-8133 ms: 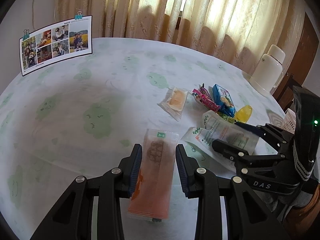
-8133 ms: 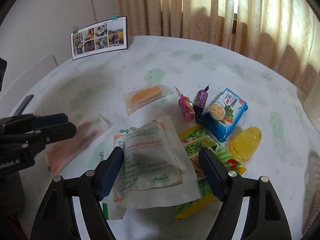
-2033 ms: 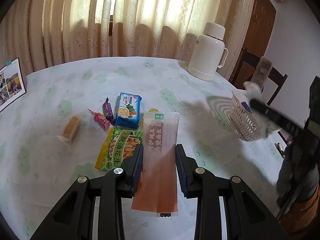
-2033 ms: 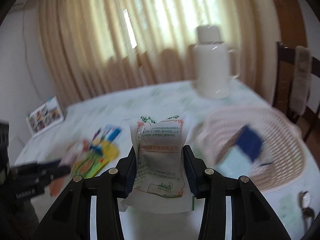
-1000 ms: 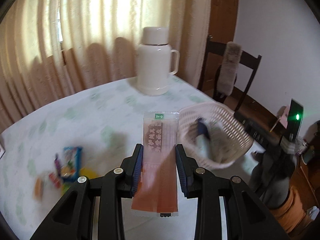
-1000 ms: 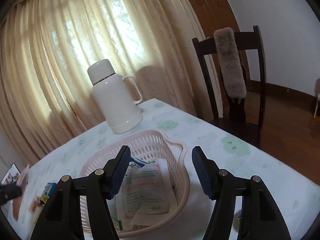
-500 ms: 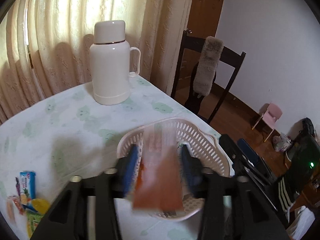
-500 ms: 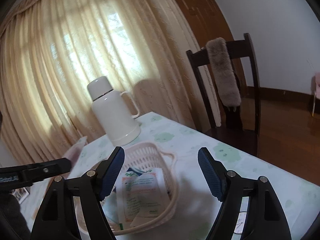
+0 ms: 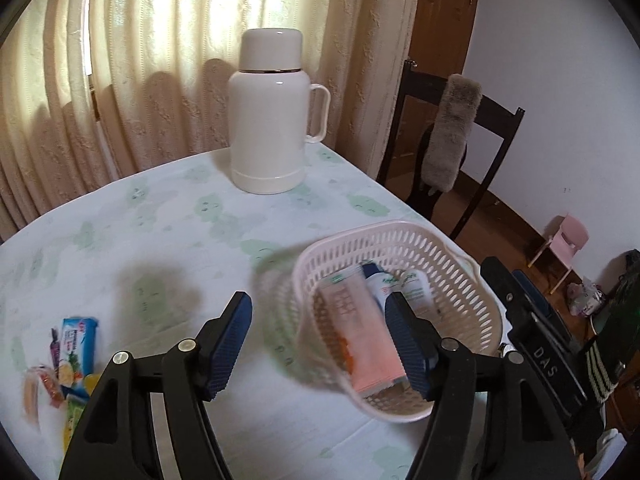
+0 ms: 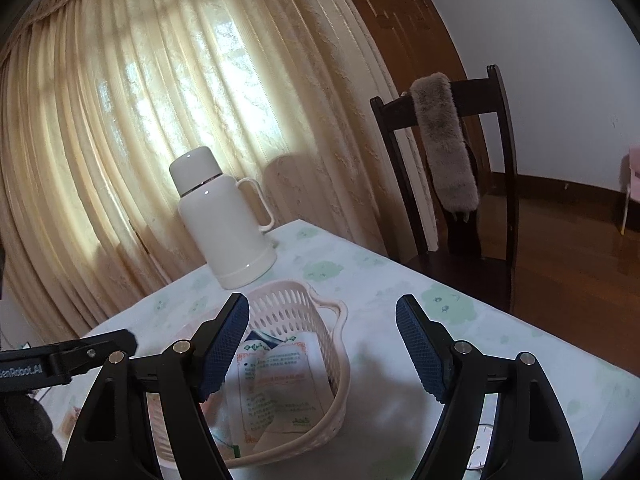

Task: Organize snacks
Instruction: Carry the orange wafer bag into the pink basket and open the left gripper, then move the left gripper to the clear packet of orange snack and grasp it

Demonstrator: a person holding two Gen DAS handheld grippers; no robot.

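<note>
Your left claw (image 9: 318, 326) had just been opening, jaws spread, orange packet (image 9: 362, 336) dropped in the basket (image 9: 452, 264); right claw (image 10: 322, 338) gaped empty. Next you'd probably head back for the leftover snacks (image 9: 74, 340) by the bench's left edge.

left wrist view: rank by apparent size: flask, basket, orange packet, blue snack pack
1. basket, though it sits nearer the camera than the flask, so unsure
2. flask
3. orange packet, blurred
4. blue snack pack
</note>
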